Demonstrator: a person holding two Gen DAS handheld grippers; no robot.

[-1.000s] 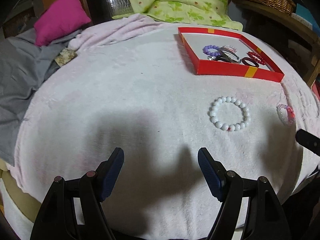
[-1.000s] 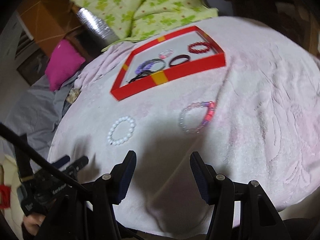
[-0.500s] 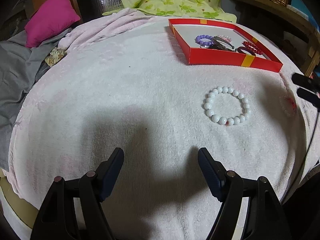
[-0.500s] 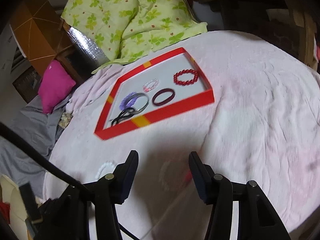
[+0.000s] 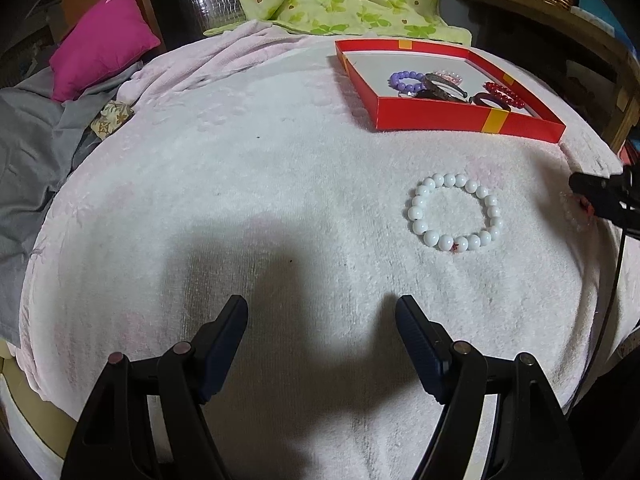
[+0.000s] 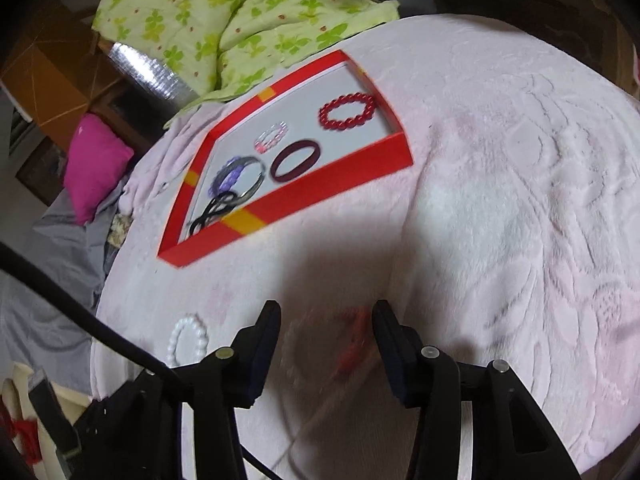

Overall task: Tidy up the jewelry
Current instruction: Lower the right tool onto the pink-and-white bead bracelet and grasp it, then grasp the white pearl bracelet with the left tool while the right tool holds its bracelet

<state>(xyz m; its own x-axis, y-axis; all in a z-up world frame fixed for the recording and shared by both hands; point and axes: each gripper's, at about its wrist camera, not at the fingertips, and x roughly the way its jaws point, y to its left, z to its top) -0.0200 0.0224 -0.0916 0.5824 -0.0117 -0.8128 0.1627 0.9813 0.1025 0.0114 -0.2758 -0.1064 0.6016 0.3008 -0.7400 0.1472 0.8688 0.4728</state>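
Reaching for the clear bracelet (image 6: pixel 320 344), the right tool (image 6: pixel 325 312) sits low with its jaws apart, one on each side of the beads. It lies on the pink blanket (image 6: pixel 500 200), near the red box (image 6: pixel 340 168). Squeeze slowly so the beads don't slip. The left tool (image 5: pixel 322 312) waits, released, near the white bracelet (image 5: pixel 455 211).
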